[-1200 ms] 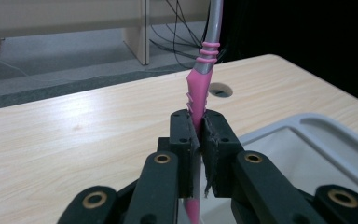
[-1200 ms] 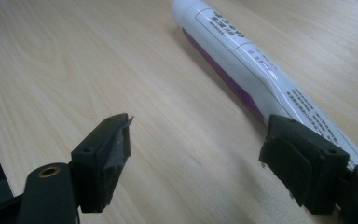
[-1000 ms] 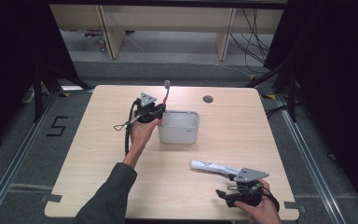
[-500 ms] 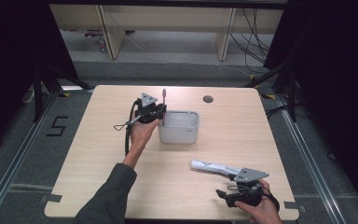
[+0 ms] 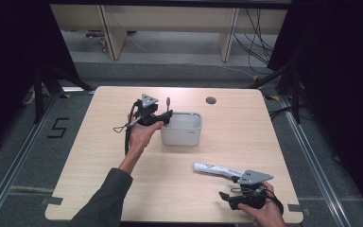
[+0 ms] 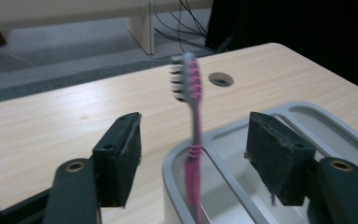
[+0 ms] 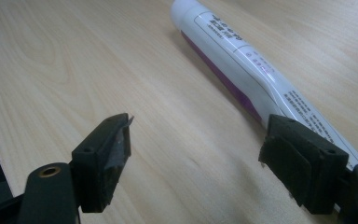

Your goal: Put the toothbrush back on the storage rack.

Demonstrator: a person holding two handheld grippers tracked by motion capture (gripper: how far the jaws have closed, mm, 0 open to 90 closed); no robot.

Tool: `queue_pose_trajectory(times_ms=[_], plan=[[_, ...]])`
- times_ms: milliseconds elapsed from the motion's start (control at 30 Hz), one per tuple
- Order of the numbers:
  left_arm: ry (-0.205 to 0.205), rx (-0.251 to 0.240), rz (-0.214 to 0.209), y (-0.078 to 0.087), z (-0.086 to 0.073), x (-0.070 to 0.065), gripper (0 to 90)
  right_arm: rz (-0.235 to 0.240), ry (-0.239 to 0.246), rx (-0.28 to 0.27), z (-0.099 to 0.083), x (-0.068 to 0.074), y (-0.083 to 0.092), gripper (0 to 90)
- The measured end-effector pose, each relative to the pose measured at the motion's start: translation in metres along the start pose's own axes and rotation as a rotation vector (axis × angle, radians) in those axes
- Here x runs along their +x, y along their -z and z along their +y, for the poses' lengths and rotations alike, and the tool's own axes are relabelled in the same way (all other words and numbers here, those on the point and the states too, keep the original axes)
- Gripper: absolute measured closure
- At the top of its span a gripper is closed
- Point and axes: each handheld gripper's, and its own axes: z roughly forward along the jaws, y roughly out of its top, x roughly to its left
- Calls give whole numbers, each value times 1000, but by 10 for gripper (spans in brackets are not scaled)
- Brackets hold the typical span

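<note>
Table (image 5: 99,189): pale wood, bearing all we list; every place below is given from the bin. Bin (image 5: 182,128): grey, open-topped, a divider inside, standing near the table's far middle. Tube (image 5: 217,169): white with a purple stripe, lying flat well apart from the bin on the near right side. Left gripper (image 5: 166,116): at the bin's left wall; its jaws have just been opening and now stand wide, the pads clear of the brush that stands between them. Right gripper (image 5: 227,196): beyond the tube from the bin, at the near right edge, jaws wide and holding nothing, one pad just beside the tube's tail. Brush (image 6: 193,140): pink and grey, upright, bristles up, handle inside the bin and leaning on its left rim. We judge the step in hand to be the release of the brush into the bin. Next, we think, the left gripper must draw back without knocking the brush, and the right must close on the tube.
</note>
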Motion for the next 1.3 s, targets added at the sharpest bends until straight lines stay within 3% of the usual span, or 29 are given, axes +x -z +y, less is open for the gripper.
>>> queue_pose_trajectory(times_ms=[133,167,267,433,567,667,733,1300], plan=[[14,4,-22,9,0,0,311,1,-14,-1,0,1,0,244],[6,14,-21,12,-1,-1,303,-3,14,-8,1,-1,0,244],[-7,35,-37,23,-2,-3,294,-5,16,-14,1,-1,0,246],[-29,29,-41,37,-1,-8,286,-8,11,-22,1,-1,1,248],[-20,43,-66,48,-4,-8,280,-8,10,-33,2,-1,2,249],[-45,54,-80,61,-10,-9,274,-9,15,-37,2,-1,2,249],[-38,46,-92,70,-15,-9,273,-4,7,-32,2,-1,2,249],[-49,30,-110,104,-45,-8,268,-5,-4,-30,2,1,1,253]])
